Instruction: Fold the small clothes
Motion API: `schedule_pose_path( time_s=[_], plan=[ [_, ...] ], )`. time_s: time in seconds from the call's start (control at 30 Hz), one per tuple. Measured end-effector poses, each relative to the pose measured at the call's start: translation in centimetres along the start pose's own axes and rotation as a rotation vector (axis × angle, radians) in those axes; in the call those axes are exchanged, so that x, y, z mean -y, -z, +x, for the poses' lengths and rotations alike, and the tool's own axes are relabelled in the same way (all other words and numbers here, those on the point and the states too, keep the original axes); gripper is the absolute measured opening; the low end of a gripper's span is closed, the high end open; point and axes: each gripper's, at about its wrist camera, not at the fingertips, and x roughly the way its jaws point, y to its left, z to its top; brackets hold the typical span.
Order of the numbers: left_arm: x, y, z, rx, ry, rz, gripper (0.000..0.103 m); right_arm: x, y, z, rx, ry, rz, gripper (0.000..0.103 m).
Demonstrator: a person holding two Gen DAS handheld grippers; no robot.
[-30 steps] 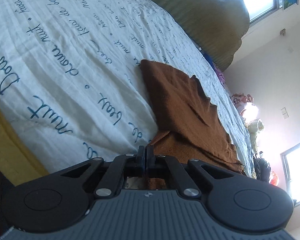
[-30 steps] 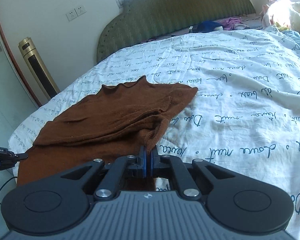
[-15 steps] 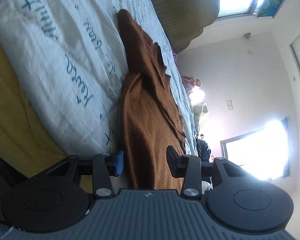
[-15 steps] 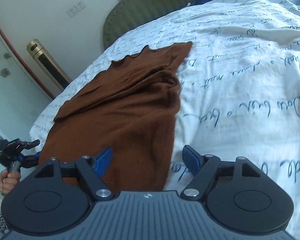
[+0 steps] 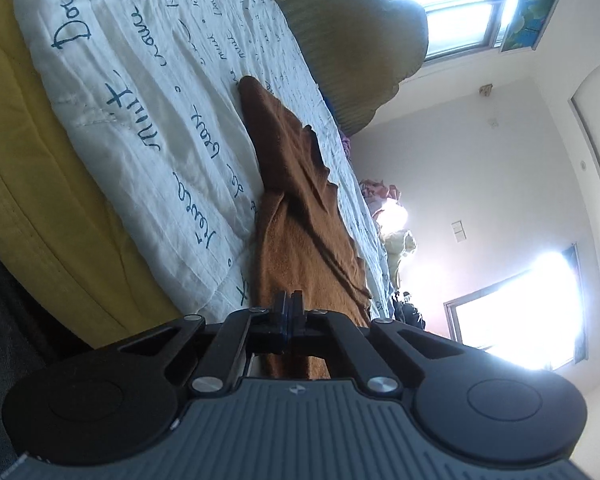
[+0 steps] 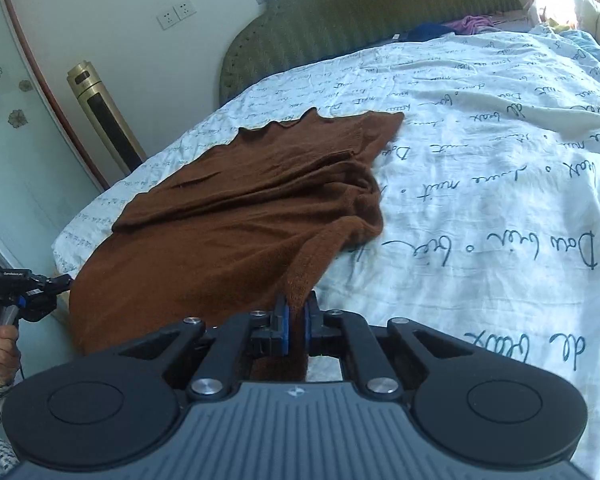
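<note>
Bedroom scene, with a white bedsheet [image 6: 480,208] covered in blue cursive writing, a green padded headboard [image 6: 372,16] at the far end and a gold tower fan [image 6: 100,116] by the wall. Laid out on the sheet near the bed's edge is the brown garment [image 6: 236,216], already partly doubled over itself, with its near hem hanging toward the cameras.

So what changed: half a second ago both sets of jaws were wide apart, hovering over the near hem. Now the right gripper [image 6: 296,320] has closed on a bunched-up corner of the brown fabric, which you can see squeezed between the blue pads and pulled up into a little ridge. The left gripper [image 5: 290,312] has its jaws pressed together too, right at the garment's [image 5: 300,240] near edge, and it looks like it's clamped on the cloth (the pinch itself is hard to make out from that tilted view, so take it with a grain of salt).

My read: both near corners are grabbed again, so the next fold is about to start, probably carrying the hem away toward the headboard. The right side's bunchy grip could leave a lumpy crease.
</note>
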Motion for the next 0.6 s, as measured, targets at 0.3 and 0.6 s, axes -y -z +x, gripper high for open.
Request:
schedule_pose_path(
  time_s=[0.3,0.6],
  plan=[
    [0.5,1.0,3.2,-0.117,0.143,-0.012,0.103,3.2,-2.7,2.7,-0.005,-0.084,0.152,0.077],
    [-2.3,1.3,3.3,-0.051,0.225,-0.227,0.103,2.5,-3.9,4.7,-0.031,-0.071,0.110,0.092]
  ],
)
